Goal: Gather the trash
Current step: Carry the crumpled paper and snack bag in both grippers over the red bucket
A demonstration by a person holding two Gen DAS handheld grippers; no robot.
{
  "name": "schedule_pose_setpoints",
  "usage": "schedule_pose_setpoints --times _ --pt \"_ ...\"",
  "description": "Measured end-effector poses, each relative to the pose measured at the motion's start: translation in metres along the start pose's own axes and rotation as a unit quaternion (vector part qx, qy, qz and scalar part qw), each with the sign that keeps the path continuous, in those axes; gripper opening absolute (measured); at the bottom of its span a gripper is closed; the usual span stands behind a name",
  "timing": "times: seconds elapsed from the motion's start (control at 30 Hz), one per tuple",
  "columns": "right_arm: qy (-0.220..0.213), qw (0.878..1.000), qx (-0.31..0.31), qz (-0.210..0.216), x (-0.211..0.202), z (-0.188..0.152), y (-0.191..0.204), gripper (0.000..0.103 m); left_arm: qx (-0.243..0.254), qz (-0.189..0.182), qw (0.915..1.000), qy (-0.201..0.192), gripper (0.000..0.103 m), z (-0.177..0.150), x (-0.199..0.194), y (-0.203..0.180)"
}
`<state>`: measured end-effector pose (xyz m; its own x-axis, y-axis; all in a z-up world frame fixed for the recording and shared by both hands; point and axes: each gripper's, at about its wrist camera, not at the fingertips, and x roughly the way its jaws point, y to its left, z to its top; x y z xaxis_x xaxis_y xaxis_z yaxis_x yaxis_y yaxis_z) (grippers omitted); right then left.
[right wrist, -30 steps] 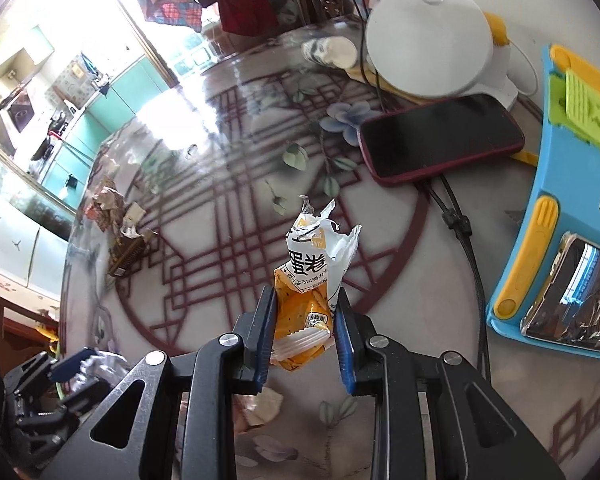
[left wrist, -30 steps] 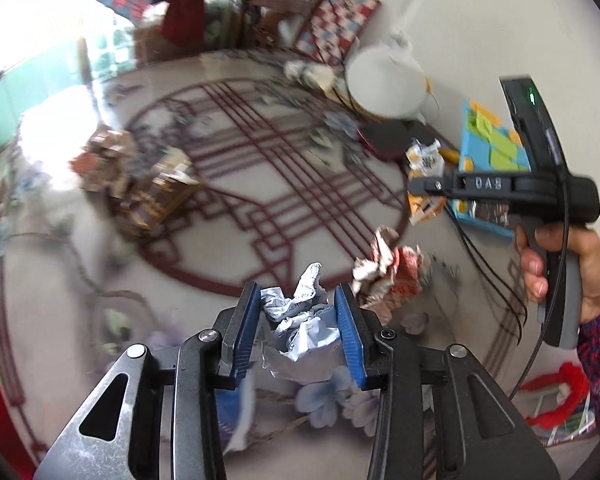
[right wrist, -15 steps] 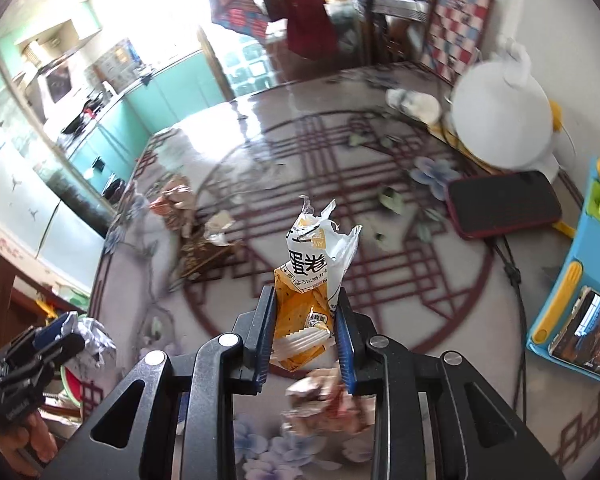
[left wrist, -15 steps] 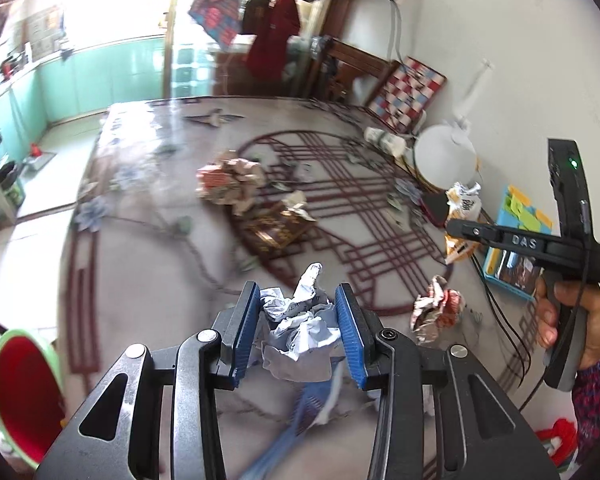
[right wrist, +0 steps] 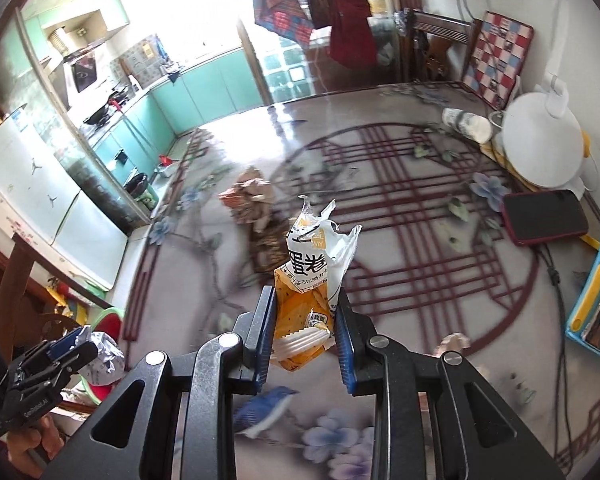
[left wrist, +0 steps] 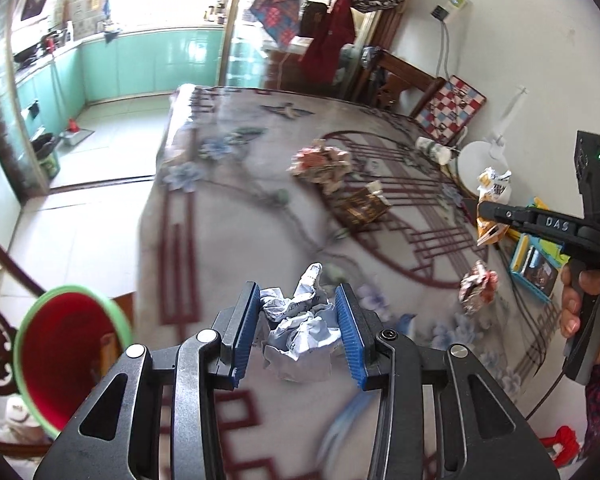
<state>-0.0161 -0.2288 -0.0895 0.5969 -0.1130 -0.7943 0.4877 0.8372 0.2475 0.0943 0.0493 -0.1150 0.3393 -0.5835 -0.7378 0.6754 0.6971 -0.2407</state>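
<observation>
My left gripper [left wrist: 298, 320] is shut on a crumpled white paper ball [left wrist: 300, 332], held above the table's near left corner. A red bin with a green rim [left wrist: 66, 352] stands on the floor to the lower left, beside the table. My right gripper [right wrist: 305, 326] is shut on an orange and white snack wrapper [right wrist: 314, 276] above the table. In the right wrist view the left gripper [right wrist: 66, 354] with its paper ball shows at the lower left, over the red bin [right wrist: 108, 322]. The right gripper [left wrist: 496, 216] shows at the right in the left wrist view.
Crumpled wrappers [left wrist: 322, 164], a brown packet [left wrist: 360, 206] and a foil wrapper [left wrist: 478, 286] lie on the patterned table [left wrist: 220, 240]. A dark phone [right wrist: 544, 216], white lamp base [right wrist: 540, 144], paper cup [right wrist: 466, 124] and blue tray [right wrist: 596, 304] are at the table's right side.
Both grippers have pulled back and swung left with their trash; the red bin has come further into view beside my left gripper. Both grips have held.
</observation>
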Motion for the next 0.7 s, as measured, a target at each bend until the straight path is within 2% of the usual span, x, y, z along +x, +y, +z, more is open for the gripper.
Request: schedule_pose_setpoints --times 0.2,0.4,0.7 --pt "0.000 0.999 -0.024 0.023 0.006 -0.003 0.057 0.025 -0.024 0.025 0.9994 0.007 0.038 -0.012 -0.011 0.048" --pt "0.008 0.997 -0.054 0.048 0.020 -0.009 0.114 0.025 -0.068 0.052 0.9963 0.010 0.038 -0.023 -0.021 0.100" --pt "0.023 0.991 -0.098 0.091 0.044 -0.012 0.198 0.025 -0.099 0.085 0.9913 0.013 0.038 -0.034 -0.026 0.154"
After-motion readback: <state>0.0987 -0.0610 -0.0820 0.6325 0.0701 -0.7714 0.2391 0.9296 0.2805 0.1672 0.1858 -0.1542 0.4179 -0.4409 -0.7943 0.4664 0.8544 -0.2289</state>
